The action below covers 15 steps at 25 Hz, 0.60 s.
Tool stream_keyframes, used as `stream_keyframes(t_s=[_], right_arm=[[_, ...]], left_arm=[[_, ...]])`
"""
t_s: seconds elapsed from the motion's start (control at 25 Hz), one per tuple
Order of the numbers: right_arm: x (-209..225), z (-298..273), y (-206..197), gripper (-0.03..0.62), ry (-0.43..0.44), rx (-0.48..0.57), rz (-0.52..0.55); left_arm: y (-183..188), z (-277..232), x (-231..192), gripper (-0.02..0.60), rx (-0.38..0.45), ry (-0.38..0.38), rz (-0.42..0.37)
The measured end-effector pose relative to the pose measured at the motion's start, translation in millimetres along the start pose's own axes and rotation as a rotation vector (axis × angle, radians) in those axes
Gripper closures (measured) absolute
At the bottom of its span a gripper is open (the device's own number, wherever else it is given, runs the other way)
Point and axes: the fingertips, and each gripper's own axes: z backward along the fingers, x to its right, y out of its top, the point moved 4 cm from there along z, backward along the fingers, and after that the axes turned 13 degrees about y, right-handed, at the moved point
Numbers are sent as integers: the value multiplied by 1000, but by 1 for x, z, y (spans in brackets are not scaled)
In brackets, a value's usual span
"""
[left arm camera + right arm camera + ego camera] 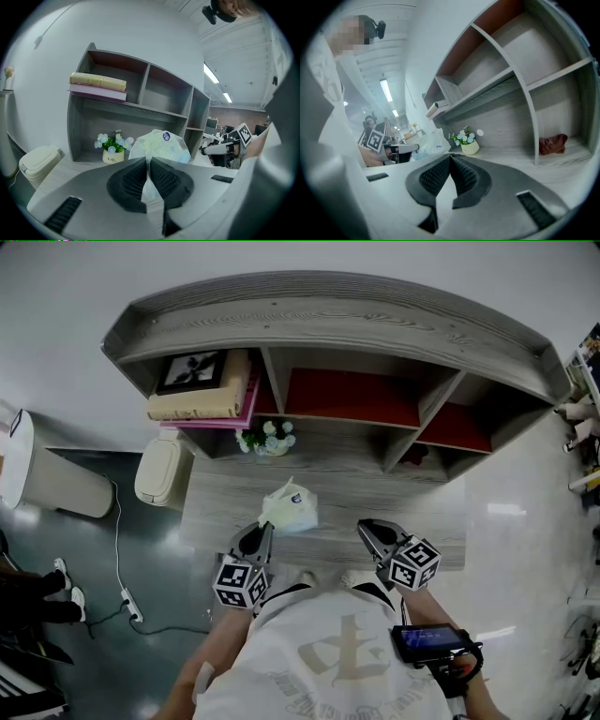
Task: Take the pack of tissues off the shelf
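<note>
The pack of tissues [291, 506], in pale crinkled plastic with a blue round sticker, is out in front of the grey shelf unit [356, 329], over the desk top [211, 507]. My left gripper [264, 529] is shut on the pack's thin plastic edge. In the left gripper view the pack [163, 143] bulges just beyond the closed tips of the left gripper [148, 162], with a strip of plastic pinched between the pads. My right gripper [365, 527] hovers to the right of the pack, shut and empty. The right gripper view shows the right gripper [450, 157] and the pack [433, 139] at its left.
A small pot of blue-white flowers [268, 439] stands in the lower left compartment. Stacked books [202, 395] lie in the upper left one. A dark red cloth [552, 143] sits in a lower right compartment. A cream bin [161, 470] stands left of the desk, with a cable on the floor.
</note>
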Motion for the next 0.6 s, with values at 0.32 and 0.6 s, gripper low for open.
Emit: stream_keyframes(t_s=[0.32,0.6], right_arm=[[-9,7,-9,589,-10,-2,-10],[-13,19,-18,589,-35,5,-11]], left_arm=[[-16,4,1,571,-33,-17,-24],[-25,9,10,571,-55,-51,-50]])
